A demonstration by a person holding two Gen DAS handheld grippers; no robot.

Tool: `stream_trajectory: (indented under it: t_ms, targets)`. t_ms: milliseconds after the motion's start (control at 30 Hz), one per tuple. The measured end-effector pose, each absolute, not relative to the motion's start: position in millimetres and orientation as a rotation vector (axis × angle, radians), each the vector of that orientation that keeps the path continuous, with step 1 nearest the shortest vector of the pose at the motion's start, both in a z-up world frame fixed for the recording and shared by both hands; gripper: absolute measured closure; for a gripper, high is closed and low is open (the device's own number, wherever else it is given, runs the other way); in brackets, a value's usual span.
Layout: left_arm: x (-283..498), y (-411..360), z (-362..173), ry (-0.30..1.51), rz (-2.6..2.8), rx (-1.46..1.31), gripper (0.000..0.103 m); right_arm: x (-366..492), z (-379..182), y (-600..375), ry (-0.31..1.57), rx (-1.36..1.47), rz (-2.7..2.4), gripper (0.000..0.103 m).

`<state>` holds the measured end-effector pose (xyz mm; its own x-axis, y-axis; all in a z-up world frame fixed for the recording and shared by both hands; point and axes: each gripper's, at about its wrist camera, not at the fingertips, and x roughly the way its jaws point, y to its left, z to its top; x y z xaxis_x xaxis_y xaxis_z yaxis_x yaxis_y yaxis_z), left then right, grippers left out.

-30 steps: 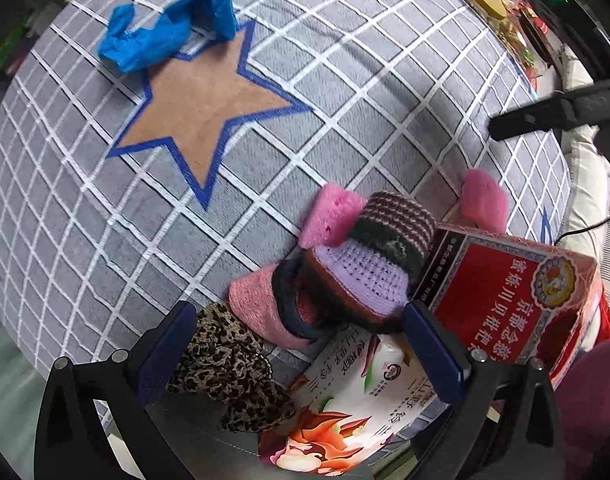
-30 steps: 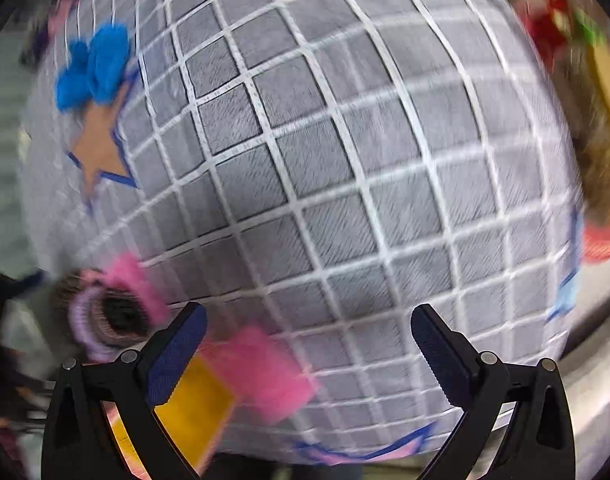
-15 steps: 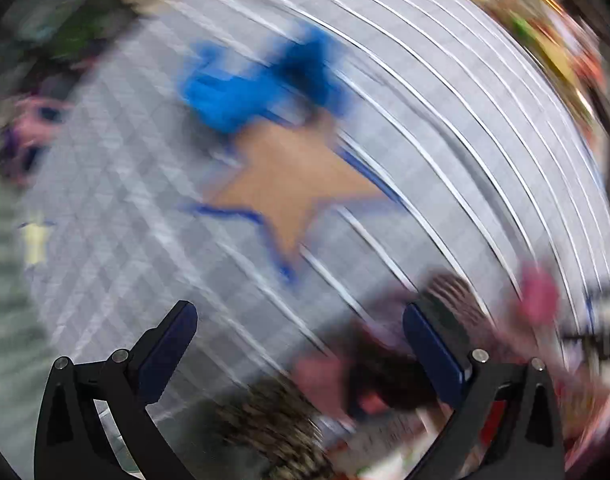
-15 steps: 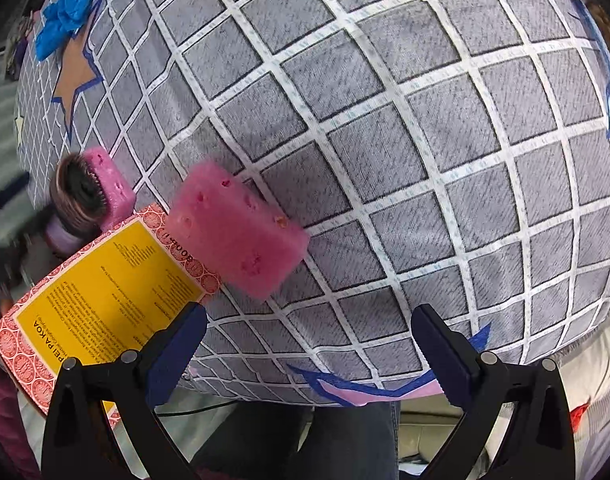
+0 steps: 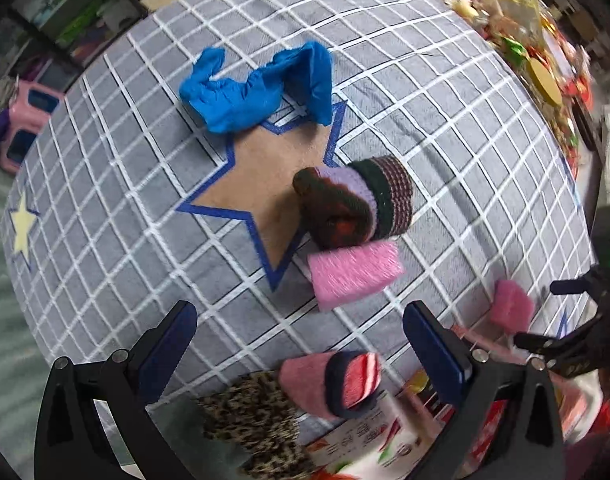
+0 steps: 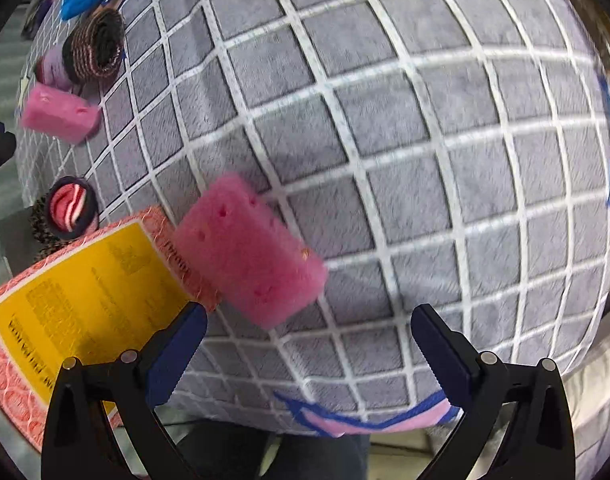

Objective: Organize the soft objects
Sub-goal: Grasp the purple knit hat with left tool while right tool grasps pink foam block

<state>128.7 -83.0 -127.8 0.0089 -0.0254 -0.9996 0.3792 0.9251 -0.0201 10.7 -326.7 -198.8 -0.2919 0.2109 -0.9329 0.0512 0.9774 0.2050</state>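
A big grey cloth with white squares (image 5: 445, 128) covers the table. On its brown star (image 5: 265, 168) lie crumpled blue gloves (image 5: 257, 88). A rolled stripy knitted sock (image 5: 357, 204) lies by that star, touching a pink sponge block (image 5: 355, 274). Left gripper (image 5: 301, 344) and right gripper (image 6: 309, 344) are wide open, holding nothing.
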Motion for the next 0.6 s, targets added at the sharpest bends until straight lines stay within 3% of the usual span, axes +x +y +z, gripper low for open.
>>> stream_trajectory:
  t_ms: [267,600]
  targets:
    - [158.0,-86.6,-123.7,1.542,-0.26,0.14,0.0,48.9,-197.1,-301.5,1.772,-0.085,0.158,0.0]
    - [177.5,-116.2,-147.9,1.608,-0.167,0.059,0.0,99.1,-156.9,-327.3,1.583,0.0,0.148,0.0]
